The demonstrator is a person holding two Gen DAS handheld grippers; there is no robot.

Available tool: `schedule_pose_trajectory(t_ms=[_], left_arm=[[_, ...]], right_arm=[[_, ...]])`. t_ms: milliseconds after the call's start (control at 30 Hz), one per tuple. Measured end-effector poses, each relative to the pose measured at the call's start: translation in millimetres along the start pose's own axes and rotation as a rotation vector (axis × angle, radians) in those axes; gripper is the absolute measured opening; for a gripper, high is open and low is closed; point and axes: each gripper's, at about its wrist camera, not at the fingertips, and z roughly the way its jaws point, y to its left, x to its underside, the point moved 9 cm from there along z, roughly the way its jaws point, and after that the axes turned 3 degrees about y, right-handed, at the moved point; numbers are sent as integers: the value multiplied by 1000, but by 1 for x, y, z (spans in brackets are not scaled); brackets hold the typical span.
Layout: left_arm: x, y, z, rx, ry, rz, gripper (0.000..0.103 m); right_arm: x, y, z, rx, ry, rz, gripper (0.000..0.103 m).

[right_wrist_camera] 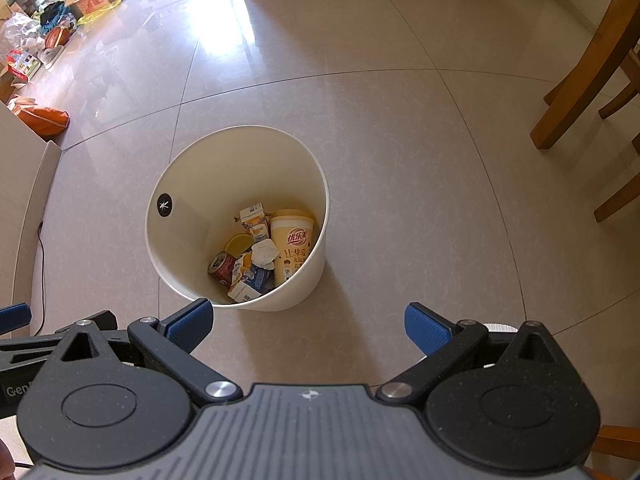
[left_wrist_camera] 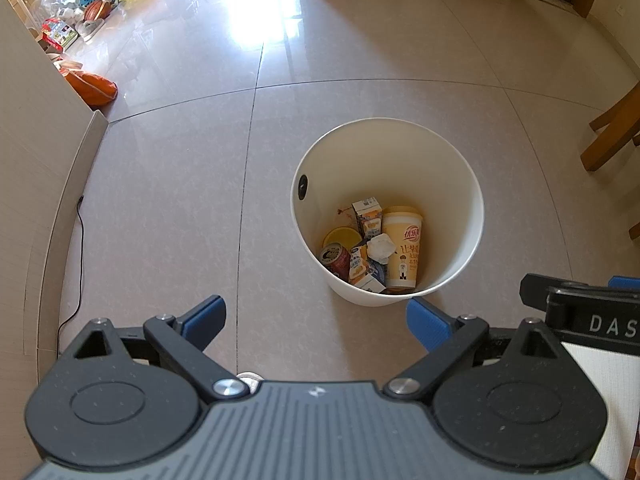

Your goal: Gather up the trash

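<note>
Cream plastic, round and smooth-walled, the bin [left_wrist_camera: 460, 184] stands on glossy beige floor tiles [left_wrist_camera: 180, 200]. Inside lie a tall yellow paper cup [left_wrist_camera: 402, 252], a red can [left_wrist_camera: 336, 258], crumpled tissue [left_wrist_camera: 380, 247] and what look like cartons. The left gripper [left_wrist_camera: 316, 318] and right gripper [right_wrist_camera: 308, 322] gape wide, empty, blue ribbed pads apart.

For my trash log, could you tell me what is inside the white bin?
In the bin: a milk-tea cup, red can, cartons, crumpled paper, yellow lid. Anything beneath them is hidden.

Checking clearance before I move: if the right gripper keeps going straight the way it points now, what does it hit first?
Probably the white trash bin, at its near rim, just ahead of the open right gripper. Nothing lies between them, though depth is uncertain.
</note>
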Motion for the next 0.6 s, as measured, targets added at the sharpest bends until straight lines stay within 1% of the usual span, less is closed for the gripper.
schedule_pose_trajectory(t_ms=[600], left_arm=[[0, -1, 0, 2, -1, -4, 97]], right_arm=[[0, 0, -1, -2, -3, 5, 103]])
